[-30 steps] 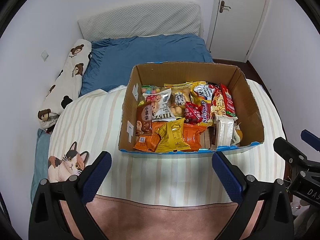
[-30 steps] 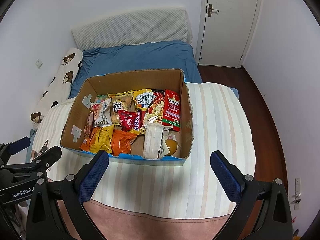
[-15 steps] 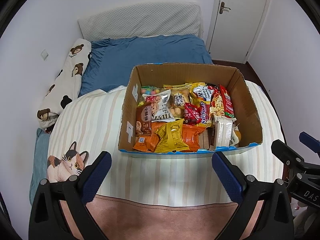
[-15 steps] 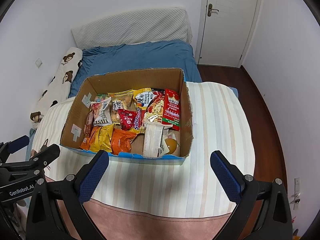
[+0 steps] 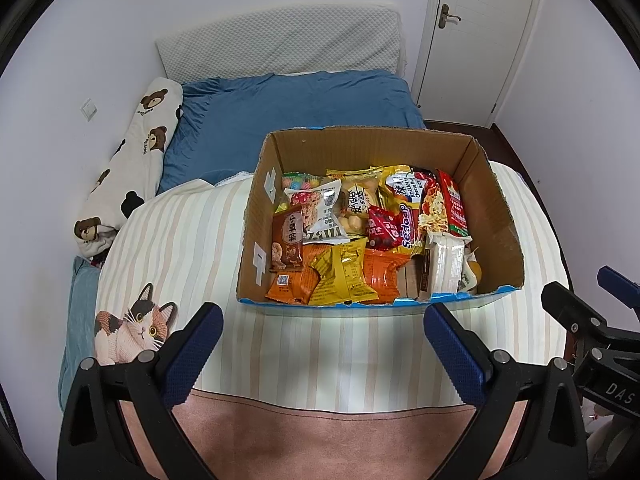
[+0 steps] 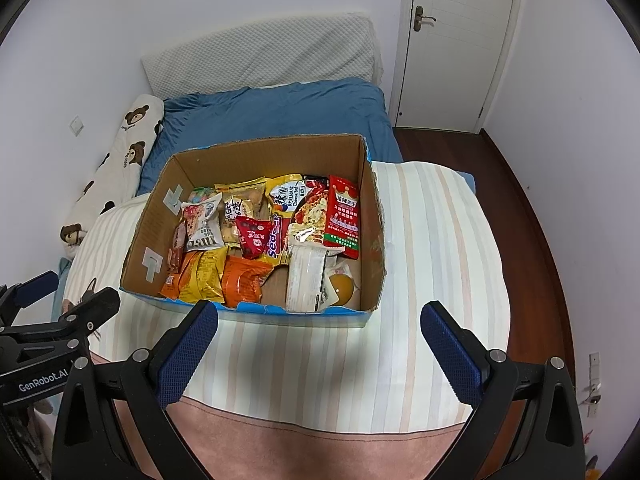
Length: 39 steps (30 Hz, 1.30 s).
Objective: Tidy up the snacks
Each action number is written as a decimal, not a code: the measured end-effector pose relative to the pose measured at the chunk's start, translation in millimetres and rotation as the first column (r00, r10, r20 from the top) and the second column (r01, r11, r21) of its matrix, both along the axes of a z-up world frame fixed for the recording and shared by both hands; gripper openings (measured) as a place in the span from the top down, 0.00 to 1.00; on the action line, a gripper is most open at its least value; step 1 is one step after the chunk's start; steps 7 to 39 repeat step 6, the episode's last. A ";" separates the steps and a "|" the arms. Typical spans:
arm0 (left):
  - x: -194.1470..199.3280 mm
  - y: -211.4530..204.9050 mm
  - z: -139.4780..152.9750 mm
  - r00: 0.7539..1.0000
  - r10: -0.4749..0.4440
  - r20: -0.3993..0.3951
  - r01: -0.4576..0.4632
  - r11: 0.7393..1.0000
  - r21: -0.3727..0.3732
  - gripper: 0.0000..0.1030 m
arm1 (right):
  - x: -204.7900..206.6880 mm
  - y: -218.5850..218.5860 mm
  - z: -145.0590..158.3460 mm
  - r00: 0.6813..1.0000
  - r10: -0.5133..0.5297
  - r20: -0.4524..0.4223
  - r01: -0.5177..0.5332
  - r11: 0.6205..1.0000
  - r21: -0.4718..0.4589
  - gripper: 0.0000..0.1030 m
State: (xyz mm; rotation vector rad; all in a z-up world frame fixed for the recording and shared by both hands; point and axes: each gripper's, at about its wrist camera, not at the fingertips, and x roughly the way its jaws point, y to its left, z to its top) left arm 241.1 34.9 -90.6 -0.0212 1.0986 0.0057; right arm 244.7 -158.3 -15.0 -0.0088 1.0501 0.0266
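Observation:
An open cardboard box [image 5: 496, 216] sits on a striped blanket [image 5: 192, 248]; it also shows in the right wrist view [image 6: 370, 216]. It holds several snack packets: a yellow packet [image 5: 344, 272], orange packets [image 5: 380, 272], a red noodle pack [image 6: 342, 216], a white wrapped pack [image 6: 306, 276] and a yellow jelly cup [image 6: 340, 284]. My left gripper [image 5: 320, 344] is open and empty, hovering in front of the box. My right gripper [image 6: 318, 344] is open and empty, also in front of the box.
The blanket has a cat print [image 5: 136, 328] at the left. Behind lie a blue bed sheet [image 5: 288, 108], a bear-print pillow [image 5: 132, 164] and a white pillow [image 5: 280, 44]. A white door [image 6: 452, 44] and dark wood floor [image 6: 532, 216] are at the right.
Both grippers have drifted slightly back or up from the box; the box sits a little lower in each view. Jaws stay open and empty.

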 end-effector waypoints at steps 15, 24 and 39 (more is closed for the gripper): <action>-1.7 1.9 2.4 1.000 0.000 0.011 0.000 1.000 0.000 0.00 | -1.6 -0.7 -0.4 1.000 -0.003 0.000 0.003 1.000 0.000 0.00; -1.7 1.9 2.4 1.000 0.000 0.011 0.000 1.000 0.000 0.00 | -1.6 -0.7 -0.4 1.000 -0.003 0.000 0.003 1.000 0.000 0.00; -1.7 1.9 2.4 1.000 0.000 0.011 0.000 1.000 0.000 0.00 | -1.6 -0.7 -0.4 1.000 -0.003 0.000 0.003 1.000 0.000 0.00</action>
